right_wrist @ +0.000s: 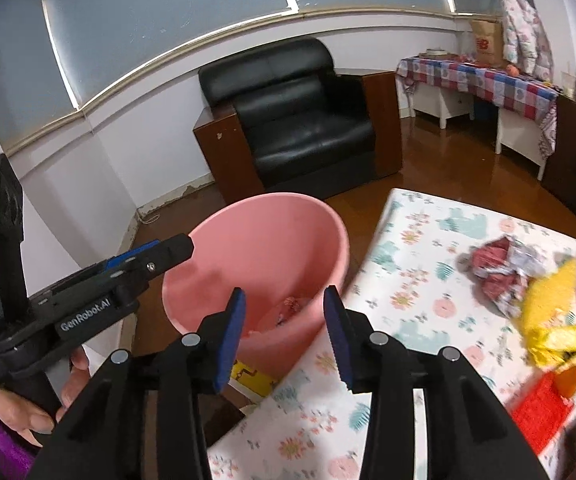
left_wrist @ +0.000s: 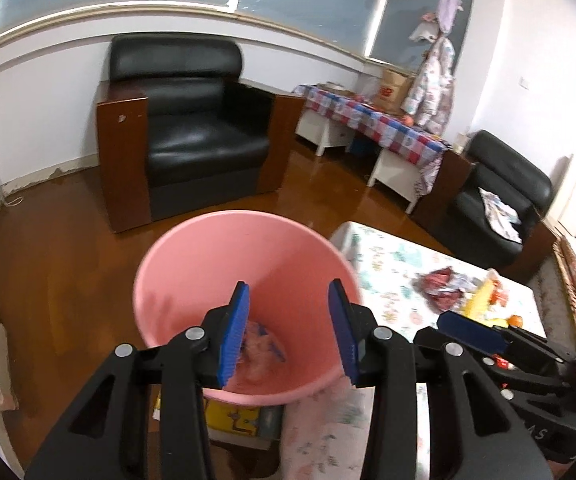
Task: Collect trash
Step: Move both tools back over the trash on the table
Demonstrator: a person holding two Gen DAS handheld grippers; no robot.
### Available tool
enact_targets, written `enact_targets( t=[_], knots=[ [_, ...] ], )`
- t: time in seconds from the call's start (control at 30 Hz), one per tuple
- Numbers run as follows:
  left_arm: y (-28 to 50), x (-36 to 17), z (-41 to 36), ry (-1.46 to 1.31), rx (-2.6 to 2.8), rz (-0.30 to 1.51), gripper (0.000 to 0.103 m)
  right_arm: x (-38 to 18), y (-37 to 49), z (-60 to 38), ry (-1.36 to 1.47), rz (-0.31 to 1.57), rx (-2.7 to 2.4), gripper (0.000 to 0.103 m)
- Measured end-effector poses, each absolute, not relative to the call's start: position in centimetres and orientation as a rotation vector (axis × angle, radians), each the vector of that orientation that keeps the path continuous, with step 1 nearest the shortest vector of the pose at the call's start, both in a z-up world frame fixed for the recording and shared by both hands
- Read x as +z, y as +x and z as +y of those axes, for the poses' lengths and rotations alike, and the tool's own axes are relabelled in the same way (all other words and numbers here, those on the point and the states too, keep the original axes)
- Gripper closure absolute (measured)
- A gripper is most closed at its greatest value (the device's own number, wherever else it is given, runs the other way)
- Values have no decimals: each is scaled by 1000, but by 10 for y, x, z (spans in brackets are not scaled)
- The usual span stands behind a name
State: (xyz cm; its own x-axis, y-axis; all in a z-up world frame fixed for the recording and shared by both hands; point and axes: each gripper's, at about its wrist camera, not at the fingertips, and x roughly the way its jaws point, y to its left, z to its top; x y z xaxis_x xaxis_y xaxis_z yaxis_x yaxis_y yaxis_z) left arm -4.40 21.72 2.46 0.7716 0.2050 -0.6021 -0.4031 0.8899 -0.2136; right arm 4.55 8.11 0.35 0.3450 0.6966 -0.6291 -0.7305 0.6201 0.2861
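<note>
A pink bin (left_wrist: 223, 264) stands beside the table; it also shows in the right wrist view (right_wrist: 263, 248). Crumpled trash (left_wrist: 261, 346) lies at its bottom, also seen from the right wrist (right_wrist: 292, 306). My left gripper (left_wrist: 288, 332) is open and empty above the bin's mouth. My right gripper (right_wrist: 285, 334) is open and empty over the bin's near rim and the table edge. On the table lie a crumpled red and white wrapper (right_wrist: 500, 268), a yellow wrapper (right_wrist: 548, 312) and orange and red pieces (right_wrist: 540, 408). The wrapper also shows in the left wrist view (left_wrist: 444, 284).
The table has a floral cloth (right_wrist: 408, 280). A black armchair (left_wrist: 199, 132) stands behind the bin. A side table with a checked cloth (left_wrist: 372, 120) and a second black chair (left_wrist: 500, 200) are at the back right. A yellow box (left_wrist: 231, 418) lies under the bin.
</note>
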Motion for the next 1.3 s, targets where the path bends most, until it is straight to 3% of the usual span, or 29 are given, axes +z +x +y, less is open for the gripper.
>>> enact_targets(
  t=[0.7,1.3],
  knots=[
    [-18,27,111,-221,95,653,62,5,36,-52,31,762,708,62],
    [30,-29,20,-126,-175,834,60,-24,55,-176,44,766,365,62]
  ],
)
